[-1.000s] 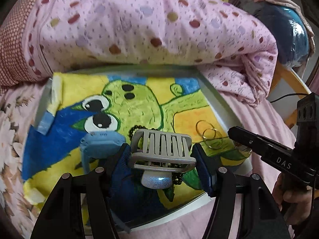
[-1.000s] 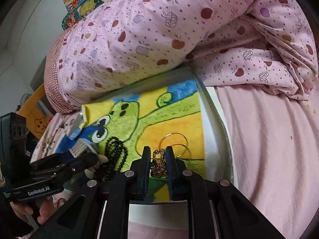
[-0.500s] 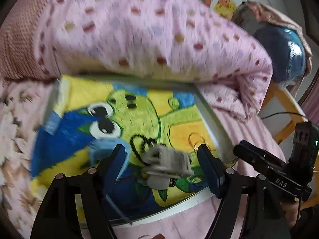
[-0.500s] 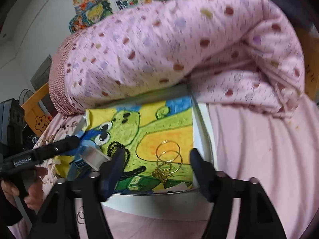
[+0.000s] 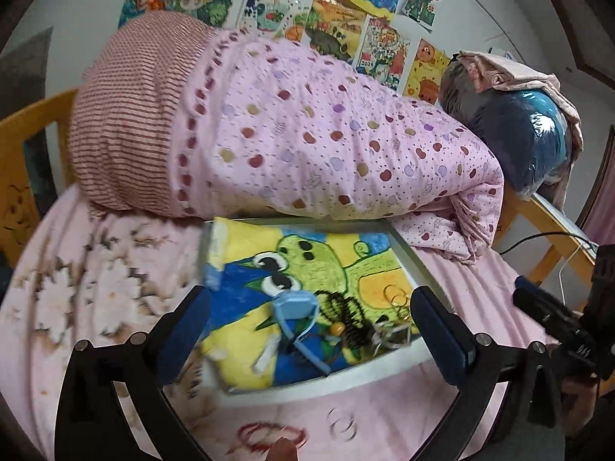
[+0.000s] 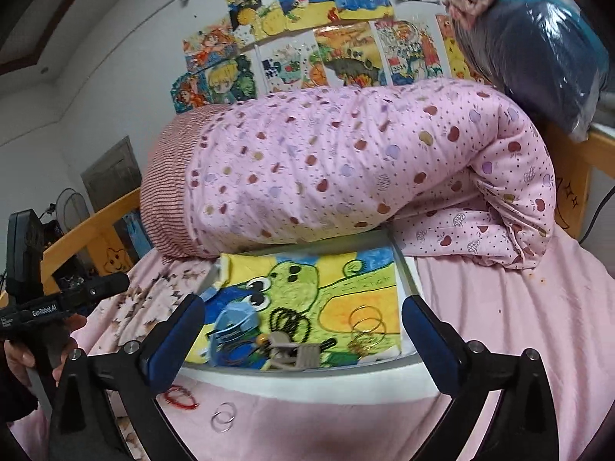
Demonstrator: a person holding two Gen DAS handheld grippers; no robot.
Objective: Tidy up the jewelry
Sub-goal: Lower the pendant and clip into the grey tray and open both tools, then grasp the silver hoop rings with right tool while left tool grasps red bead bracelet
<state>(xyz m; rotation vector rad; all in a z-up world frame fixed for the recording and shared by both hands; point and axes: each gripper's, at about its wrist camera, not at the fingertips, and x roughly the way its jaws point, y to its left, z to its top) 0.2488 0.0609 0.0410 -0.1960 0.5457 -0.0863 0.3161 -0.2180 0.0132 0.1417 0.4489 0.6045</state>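
A white tray (image 5: 384,370) (image 6: 307,380) lined with a green cartoon drawing lies on the bed. In it lie a grey claw hair clip (image 6: 294,353) (image 5: 384,334), a blue clip (image 5: 294,307) (image 6: 234,320), a black bead necklace (image 5: 348,317) (image 6: 288,320), gold hoops (image 6: 367,322) (image 5: 396,296) and a gold chain (image 6: 359,345). My left gripper (image 5: 307,338) is open and empty above the tray's near edge. My right gripper (image 6: 301,340) is open and empty, also pulled back from the tray.
A red bracelet (image 6: 180,397) (image 5: 269,434) and silver rings (image 6: 223,417) (image 5: 342,424) lie on the pink sheet in front of the tray. A rolled pink quilt (image 6: 346,169) lies behind it. A wooden bed rail (image 6: 84,230) runs at the left.
The left gripper let go of the grey hair clip and the right let go of the gold chain; both lie in the tray. Both grippers opened wide and pulled back and up.
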